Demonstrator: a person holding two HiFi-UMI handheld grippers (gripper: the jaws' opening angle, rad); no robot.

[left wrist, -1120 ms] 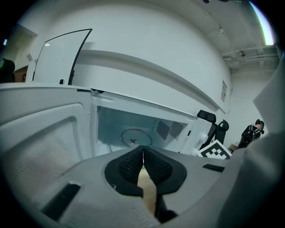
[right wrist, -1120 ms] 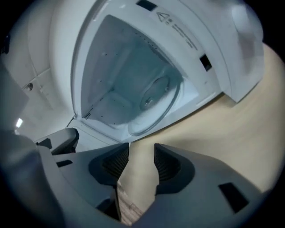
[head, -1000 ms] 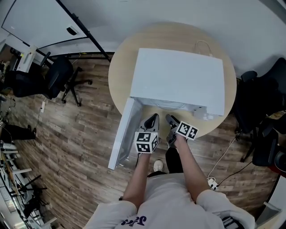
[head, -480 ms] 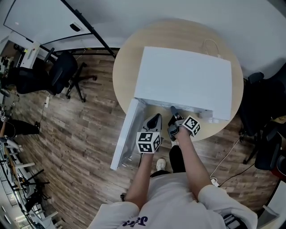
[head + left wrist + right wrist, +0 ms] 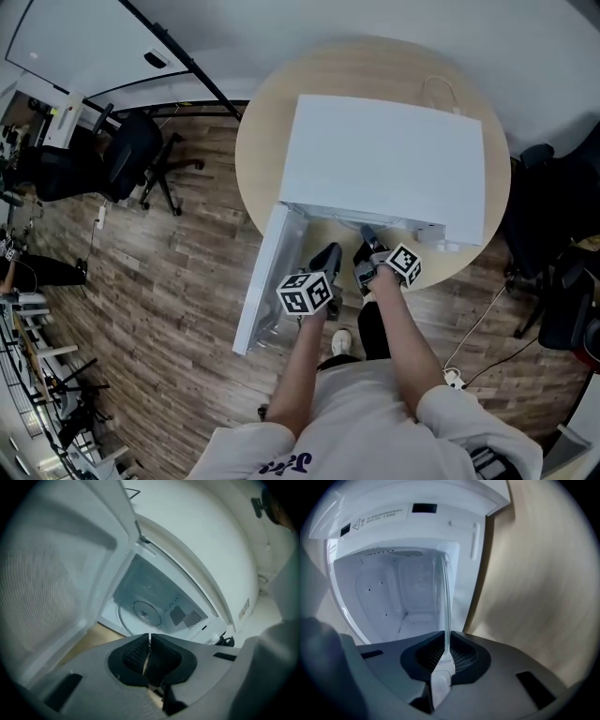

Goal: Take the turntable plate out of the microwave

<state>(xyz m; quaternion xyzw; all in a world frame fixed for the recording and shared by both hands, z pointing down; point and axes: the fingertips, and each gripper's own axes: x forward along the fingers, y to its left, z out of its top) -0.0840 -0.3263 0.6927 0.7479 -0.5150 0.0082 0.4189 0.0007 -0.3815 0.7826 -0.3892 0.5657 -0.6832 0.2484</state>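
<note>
Microwave (image 5: 384, 159) is the big white box in the middle of the head view, sitting on a round wooden table (image 5: 262, 141) with its door (image 5: 267, 281) swung wide open toward the lower left of the frame. Both grippers are parked right at the opening, each with its marker cube facing up, and the person's forearms come in from the bottom of the frame. The right gripper (image 5: 367, 239) pokes into the mouth of the cavity, and its jaws have just been closing. In the right gripper view they're clamped on the near rim of the turntable plate (image 5: 443, 597), which shows up edge-on as a thin clear glass strip running from between the pads (image 5: 459, 657) up into the white cavity. So the plate's not out yet, it's inside the microwave with only its front rim pinched. The left gripper (image 5: 326, 255) sits just beside the right one, a bit lower in the frame and outside the opening, between the door and the right gripper. Its own view has the 2 jaws pressed together with nothing in them. Past them you can see the open cavity, with the round plate (image 5: 140, 613) lying on the cavity floor. Wood floor (image 5: 169, 281) all around, and a black office chair (image 5: 122, 159) sits at the upper left.
</note>
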